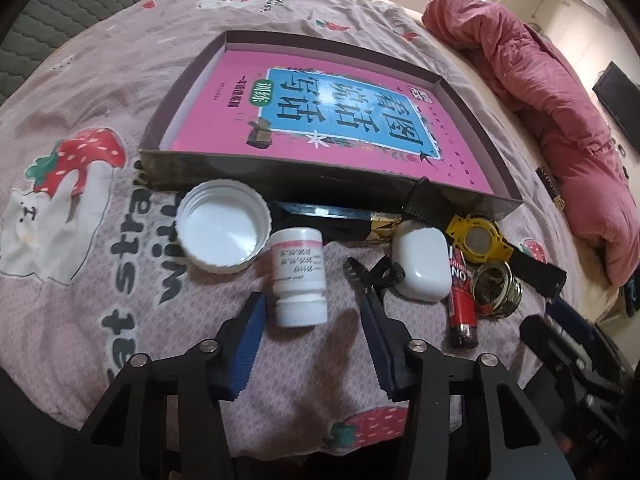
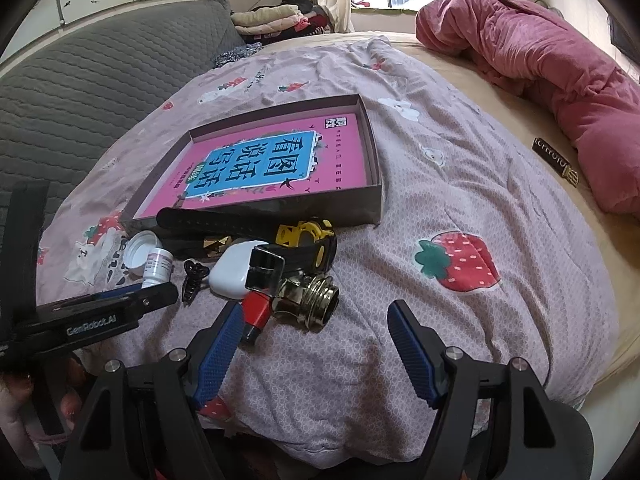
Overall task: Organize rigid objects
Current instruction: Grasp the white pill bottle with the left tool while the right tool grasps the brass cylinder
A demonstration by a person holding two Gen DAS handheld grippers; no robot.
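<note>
A shallow dark box [image 1: 192, 168] with a pink book [image 1: 320, 120] inside lies on the bed. In front of it lie a white lid [image 1: 223, 229], a white pill bottle [image 1: 298, 276], a black hair clip [image 1: 374, 276], a white case [image 1: 422, 266], a red lighter [image 1: 462, 304], a brass piece [image 1: 496, 288] and a yellow-faced watch [image 1: 480, 238]. My left gripper [image 1: 312, 322] is open, its fingers either side of the bottle's near end. My right gripper [image 2: 316, 328] is open, just short of the brass piece [image 2: 308, 300] and lighter [image 2: 256, 312].
A rolled pink quilt [image 2: 540, 60] lies at the right. A grey padded headboard [image 2: 100, 80] stands at the left. A small dark label [image 2: 554, 160] lies on the beige sheet. The strawberry-print cover [image 2: 460, 260] spreads to the right of the objects.
</note>
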